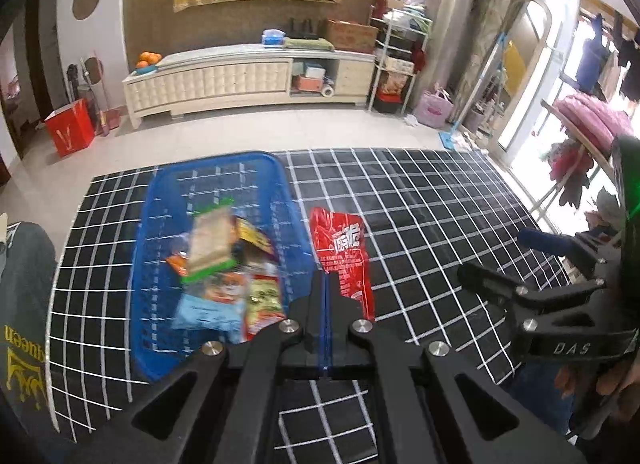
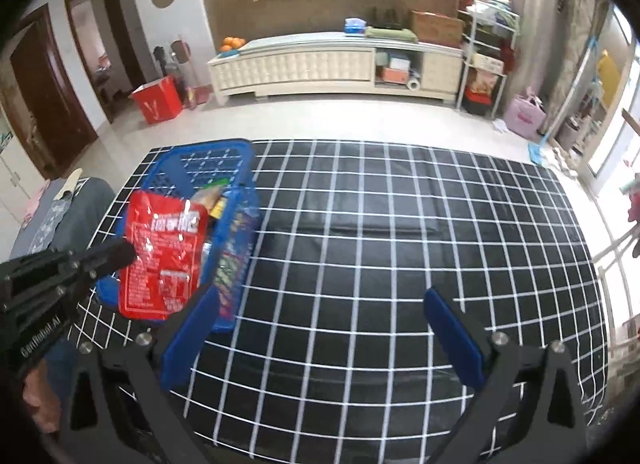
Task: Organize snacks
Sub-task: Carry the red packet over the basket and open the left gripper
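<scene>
A blue mesh basket (image 1: 160,200) stands on the left of the black grid-patterned table (image 1: 420,200) and holds several snack packets (image 1: 212,248). My left gripper (image 1: 326,284) is shut on the lower edge of a red snack bag (image 1: 344,248), just right of the basket. In the right wrist view the red bag (image 2: 164,252) hangs in the air in front of the basket (image 2: 236,156), held by the left gripper (image 2: 120,254). My right gripper (image 2: 320,304) is open and empty over the bare table (image 2: 400,224). It also shows in the left wrist view (image 1: 492,284).
A white cabinet (image 2: 320,64) stands along the far wall, with a red box (image 2: 158,102) on the floor to its left and a shelf rack (image 2: 484,60) to its right. A person's grey sleeve (image 1: 24,304) is at the table's left edge.
</scene>
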